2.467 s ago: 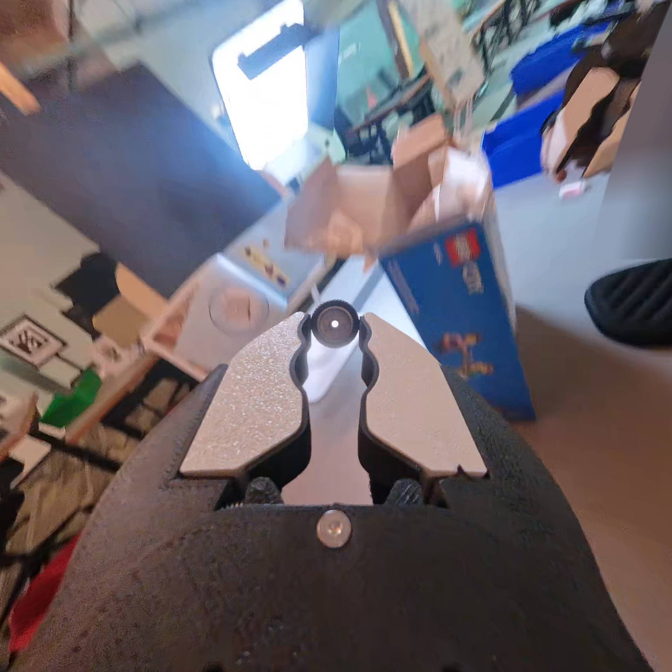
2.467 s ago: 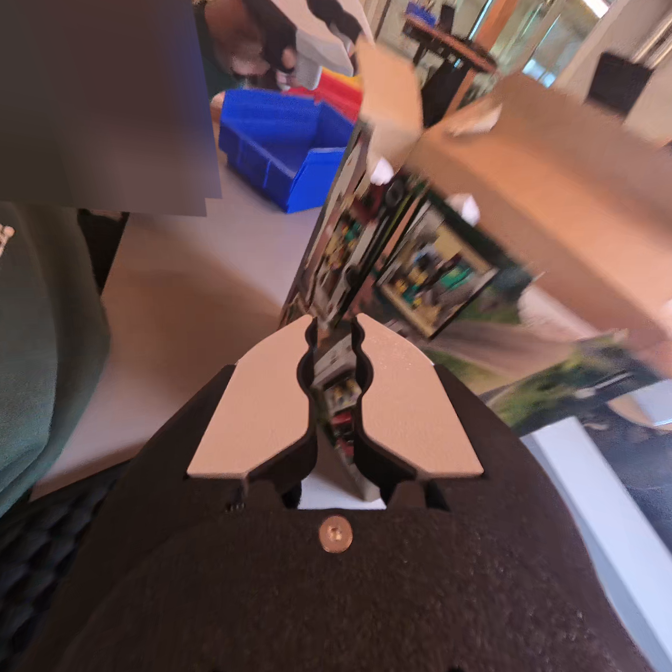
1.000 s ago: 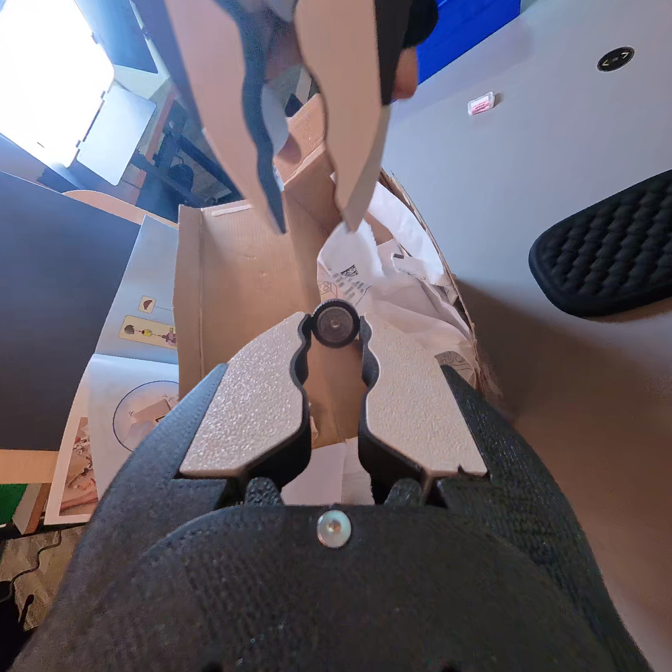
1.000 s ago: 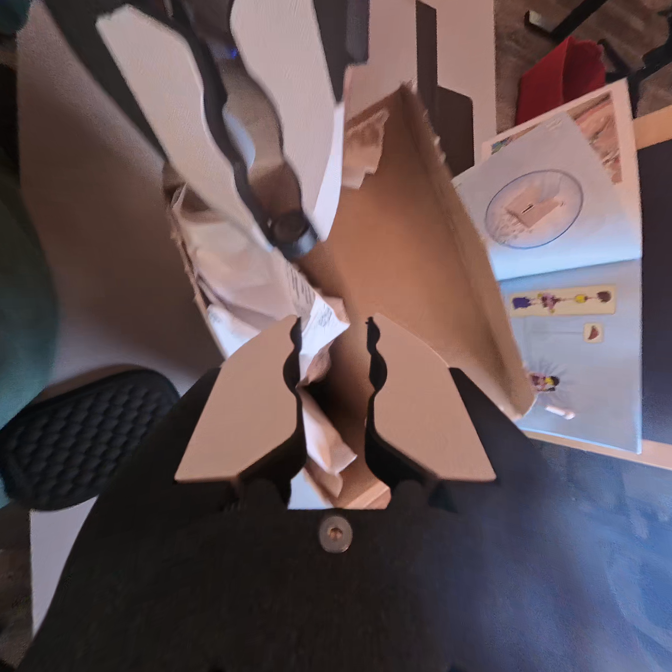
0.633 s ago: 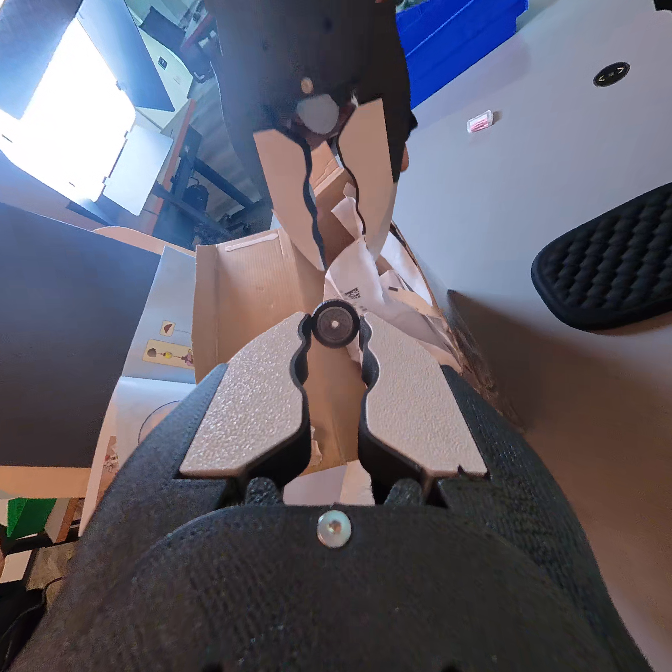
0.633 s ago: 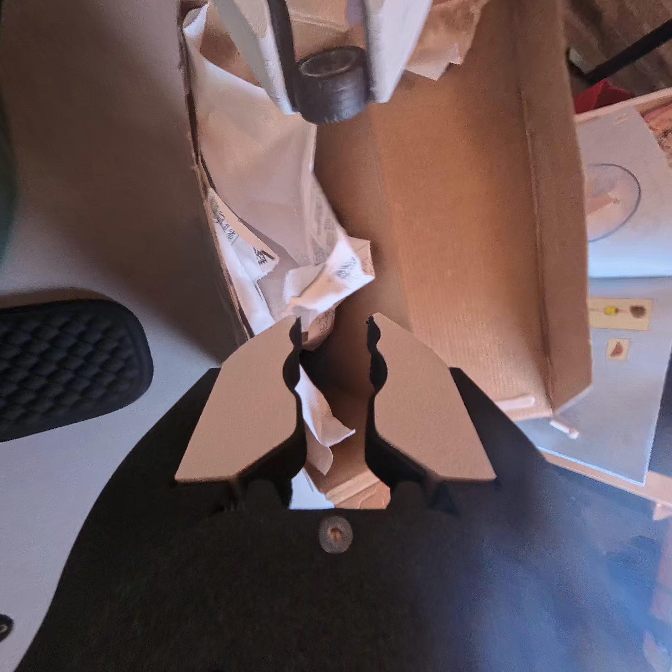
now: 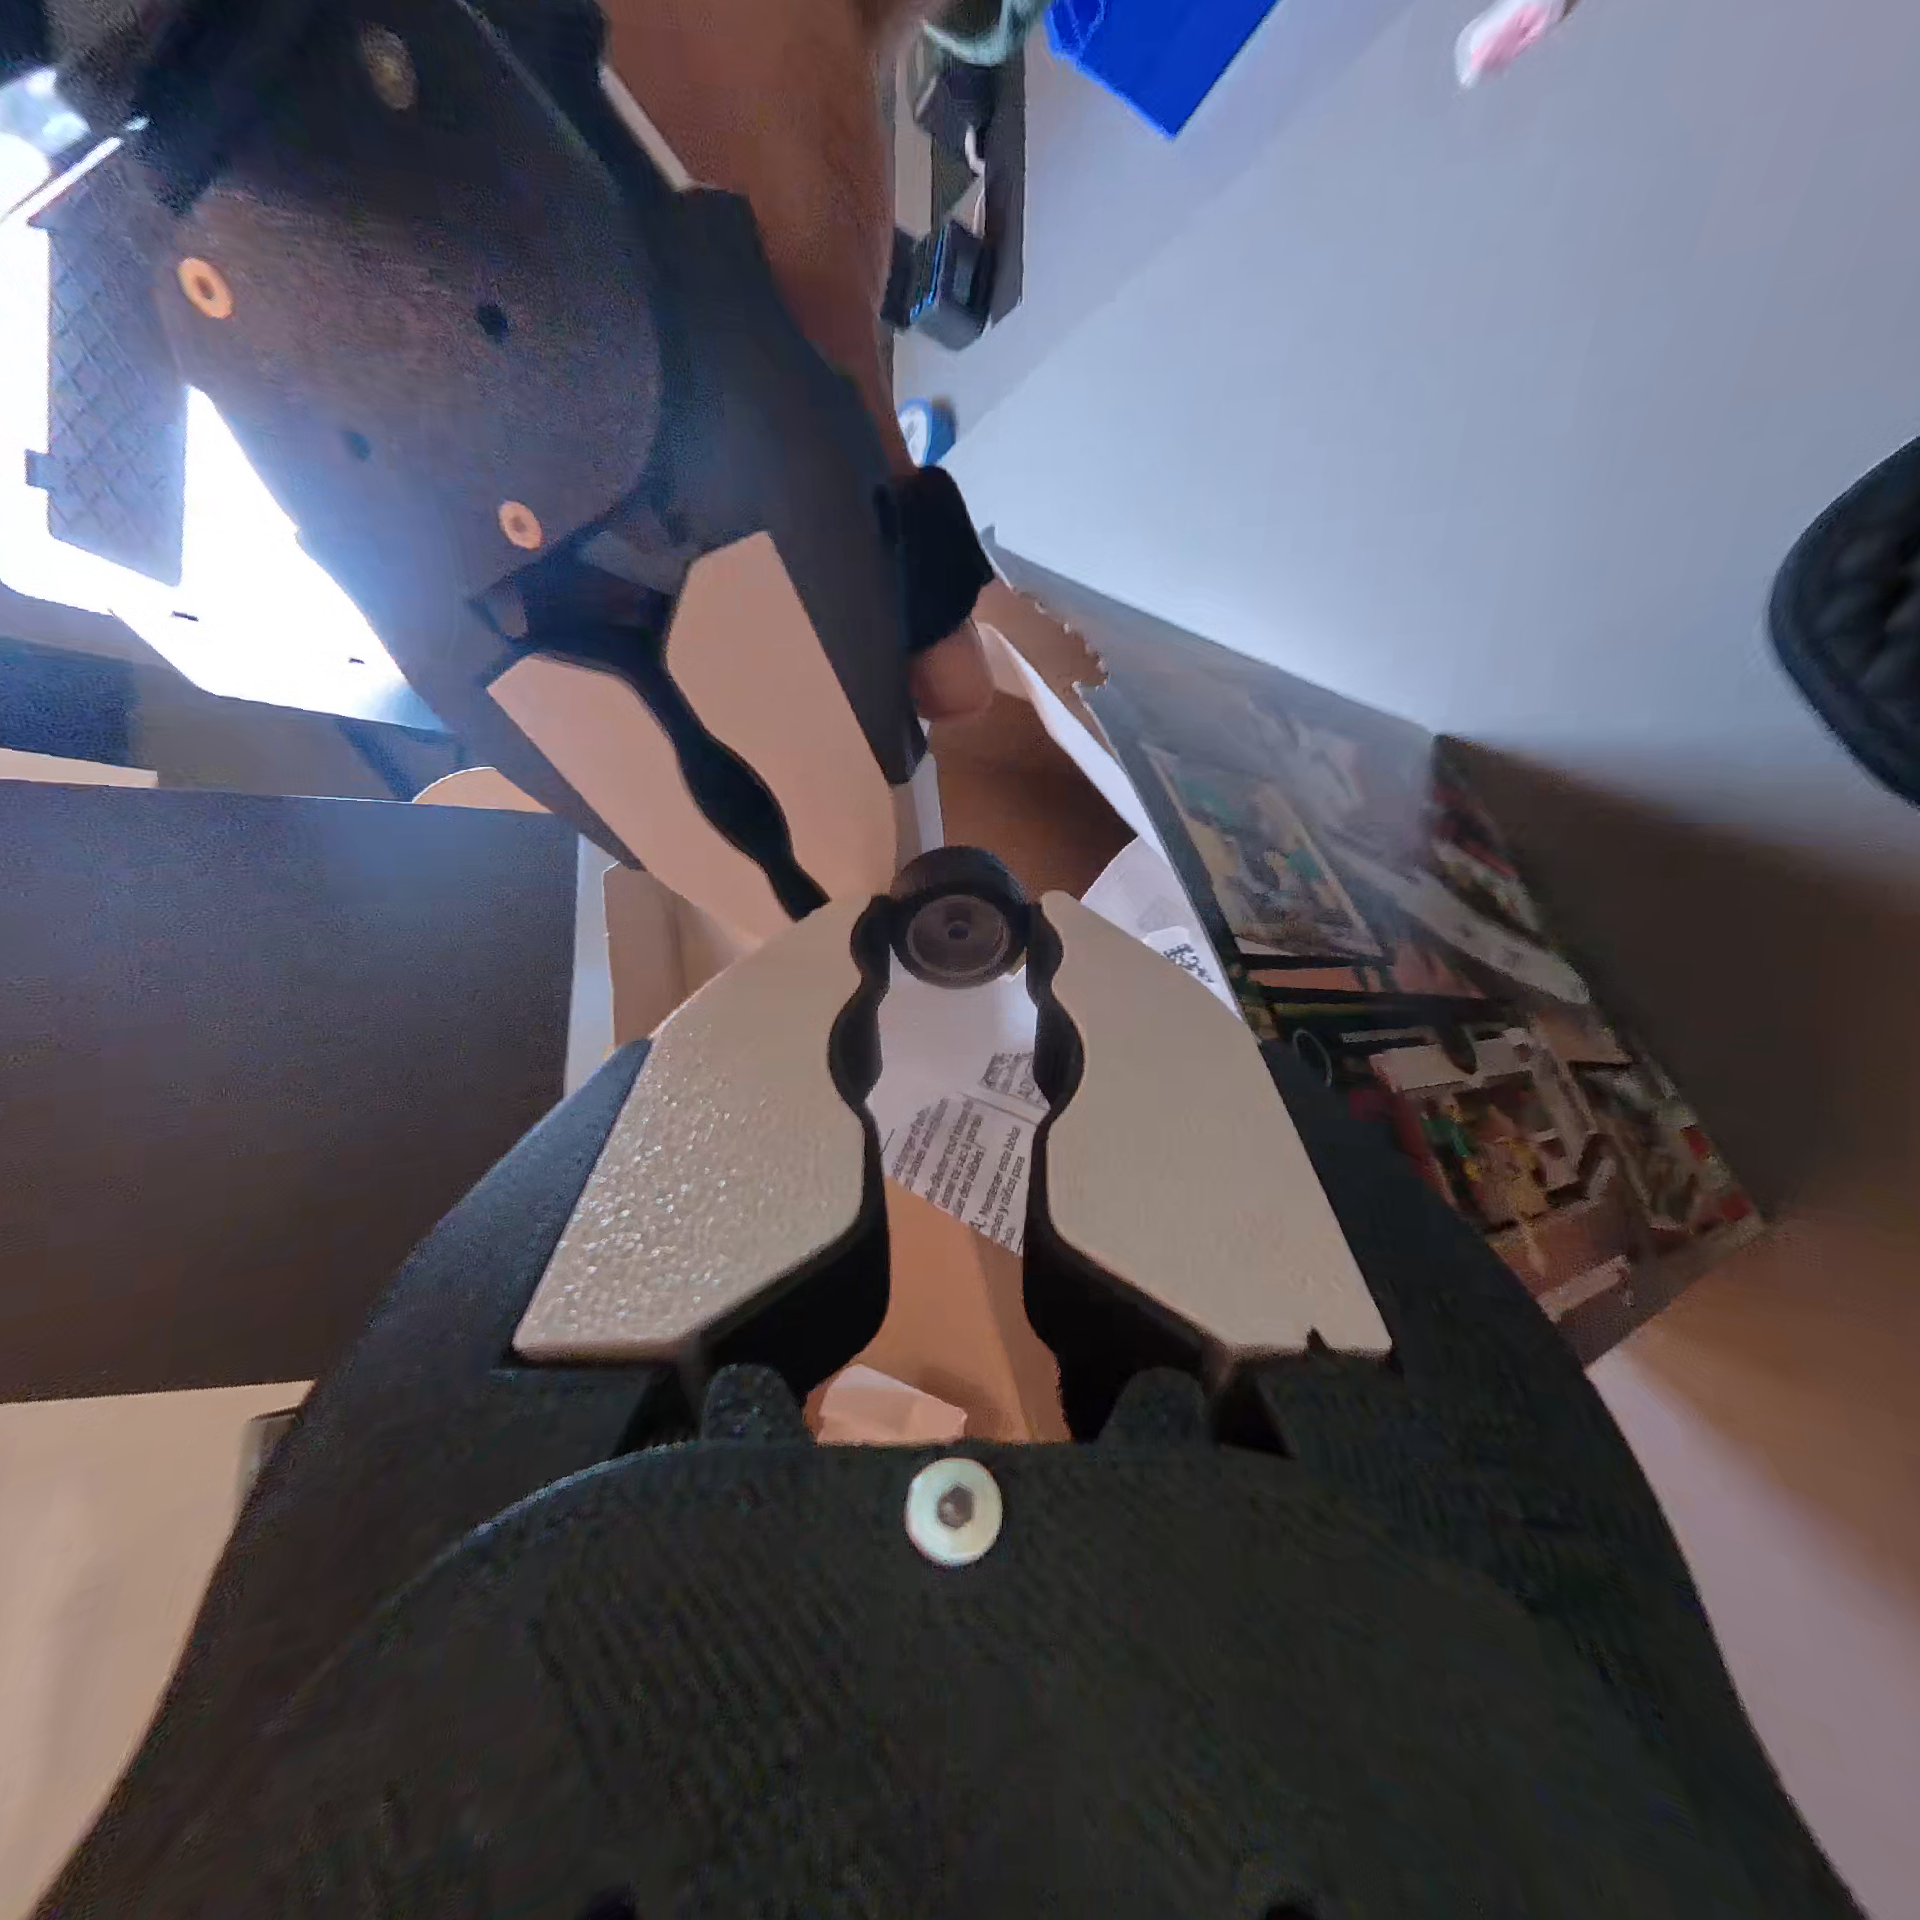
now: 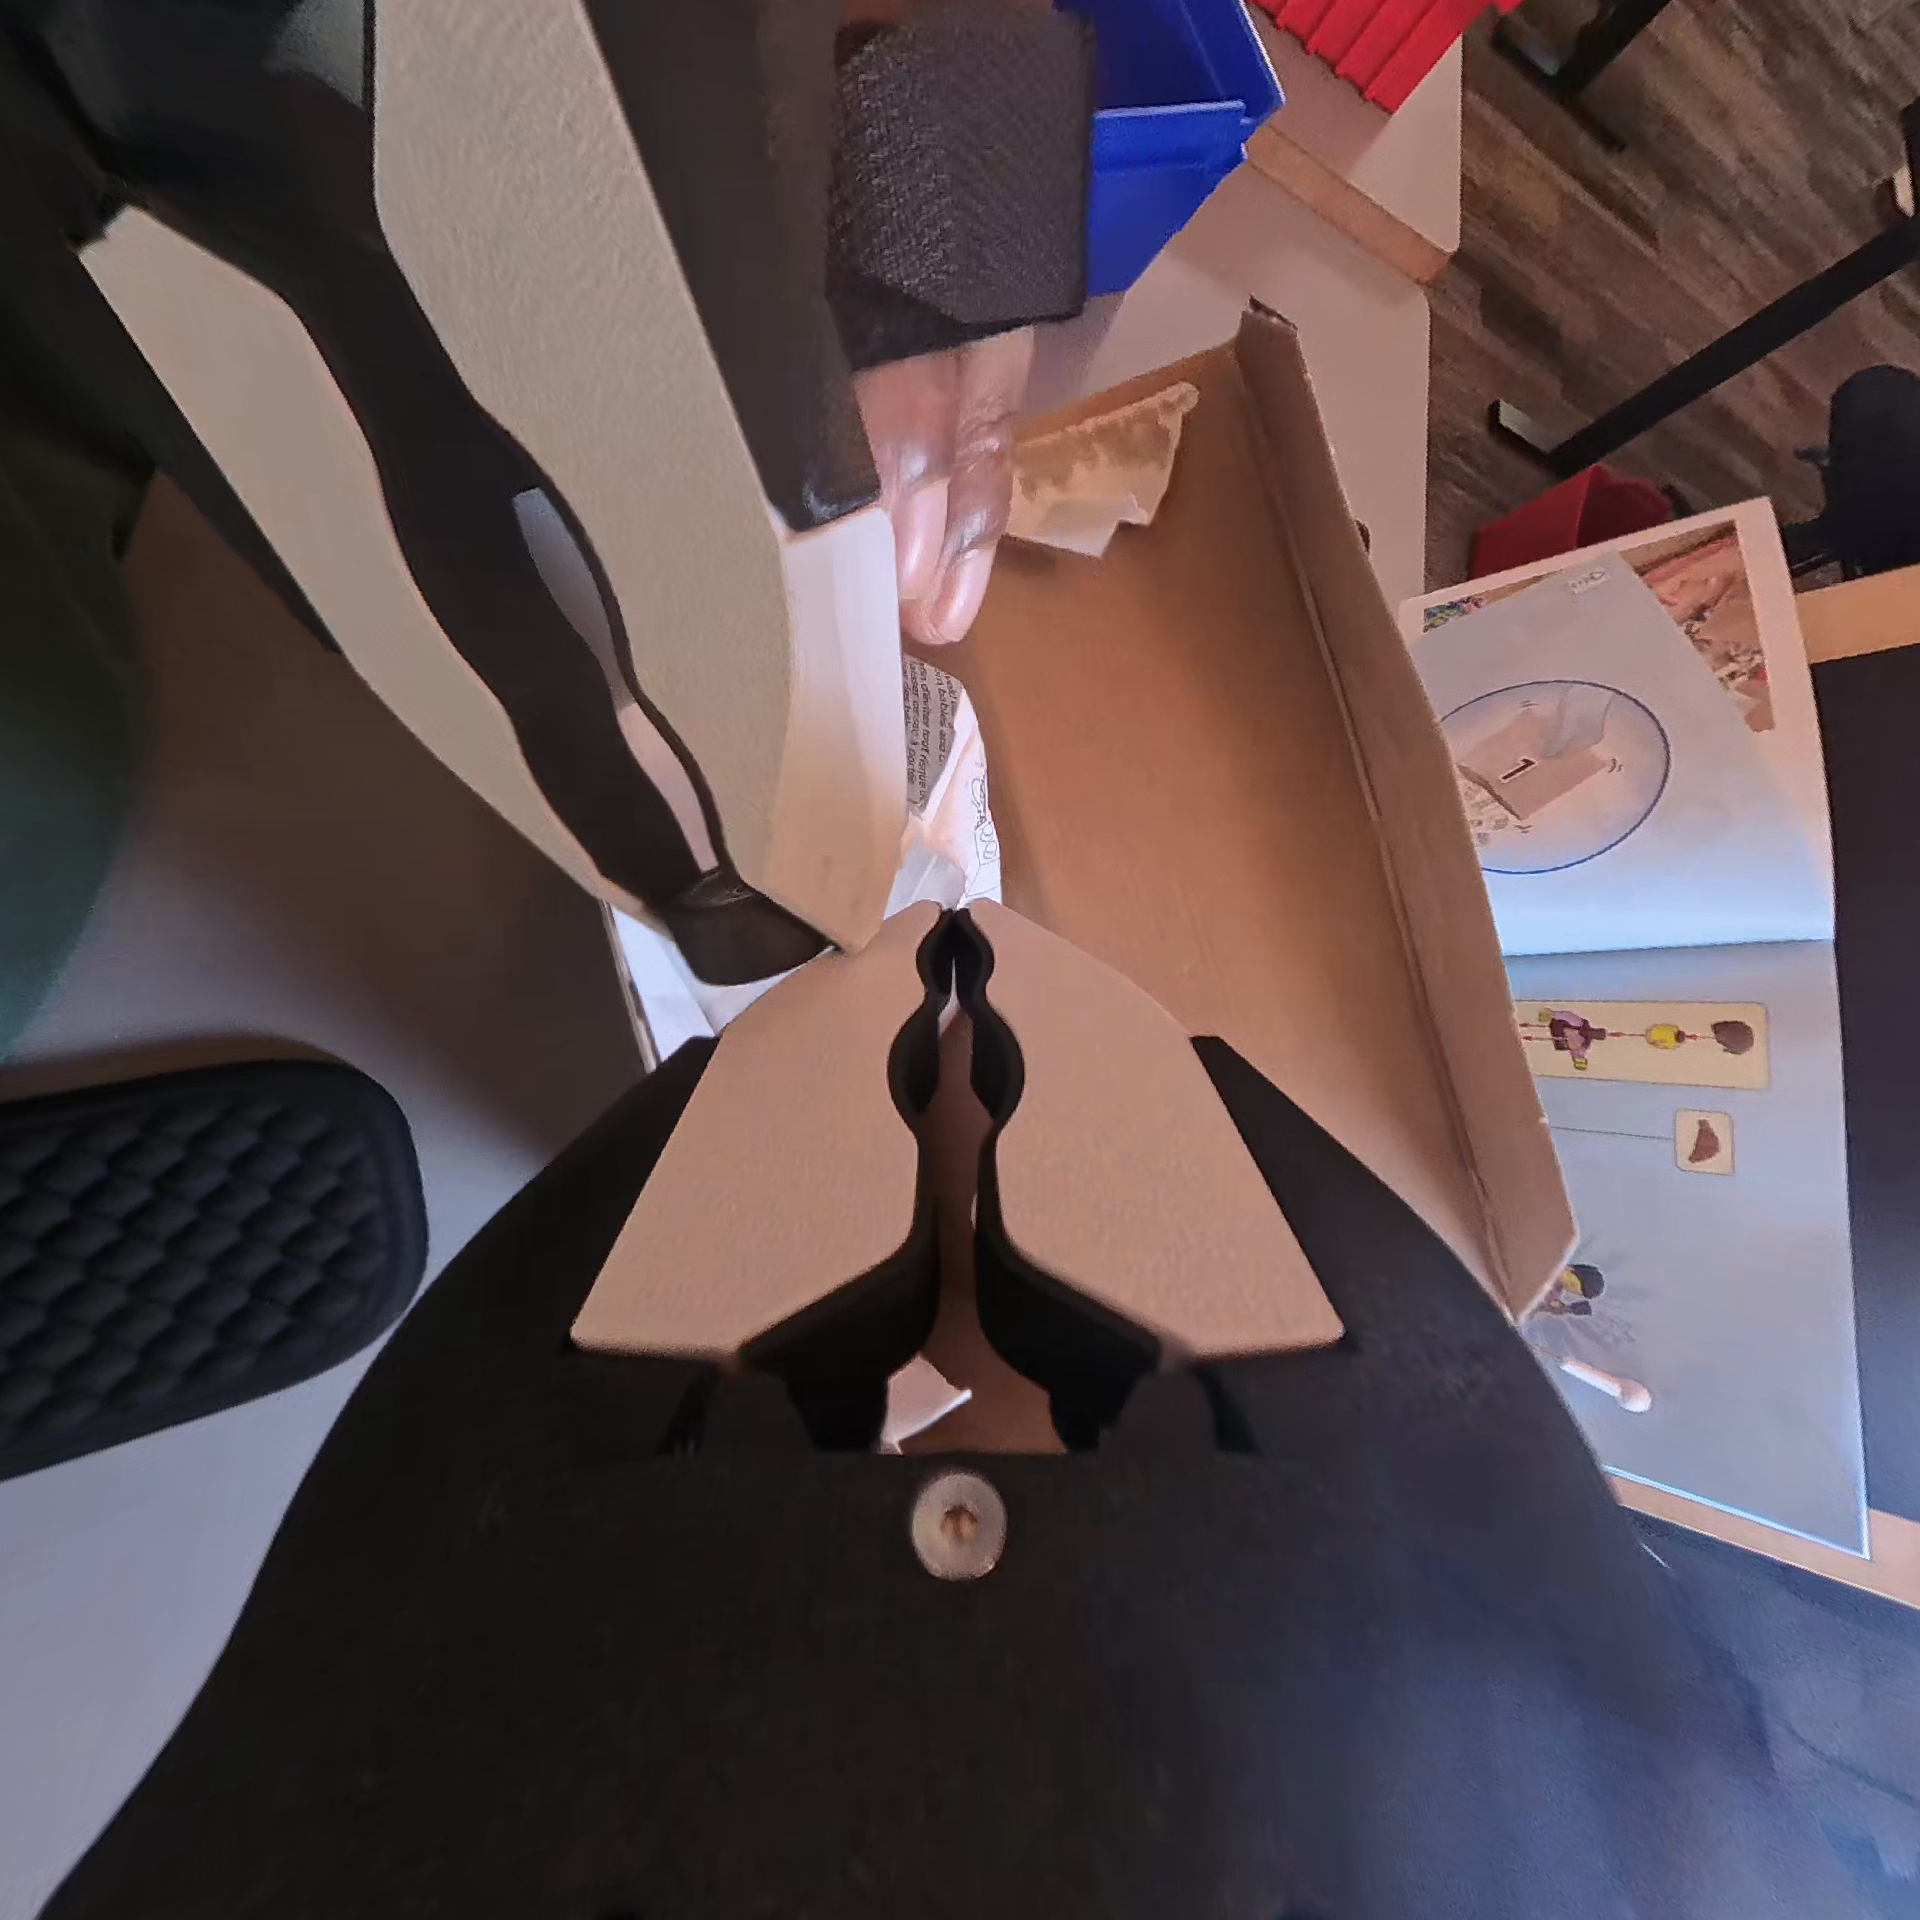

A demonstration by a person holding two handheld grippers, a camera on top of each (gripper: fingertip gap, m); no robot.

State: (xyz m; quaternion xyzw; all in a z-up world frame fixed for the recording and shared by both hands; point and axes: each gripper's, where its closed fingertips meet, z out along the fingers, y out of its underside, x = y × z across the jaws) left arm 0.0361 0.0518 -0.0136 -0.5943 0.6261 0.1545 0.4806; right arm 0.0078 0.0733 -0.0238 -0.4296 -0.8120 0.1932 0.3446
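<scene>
Wheel [image 7: 956, 932]: small, black, pinched tight at the left gripper [image 7: 954, 940] tips, over the open cardboard box [image 8: 1195, 790] | right gripper [image 8: 953, 920]: tips pressed together right at the white paper bag [image 8: 951, 821], tilted down, nearly touching the left one | box walls close on both sides, booklet [image 8: 1683, 935] just beside, grey table [image 7: 1455, 364] open past it

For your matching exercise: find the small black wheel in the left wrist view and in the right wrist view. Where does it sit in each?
Left wrist view: black wheel at centre, clamped at the left gripper fingertips.
Right wrist view: left of centre, at the tip of the other gripper's fingers.
Shared landmark: open cardboard box.
</scene>
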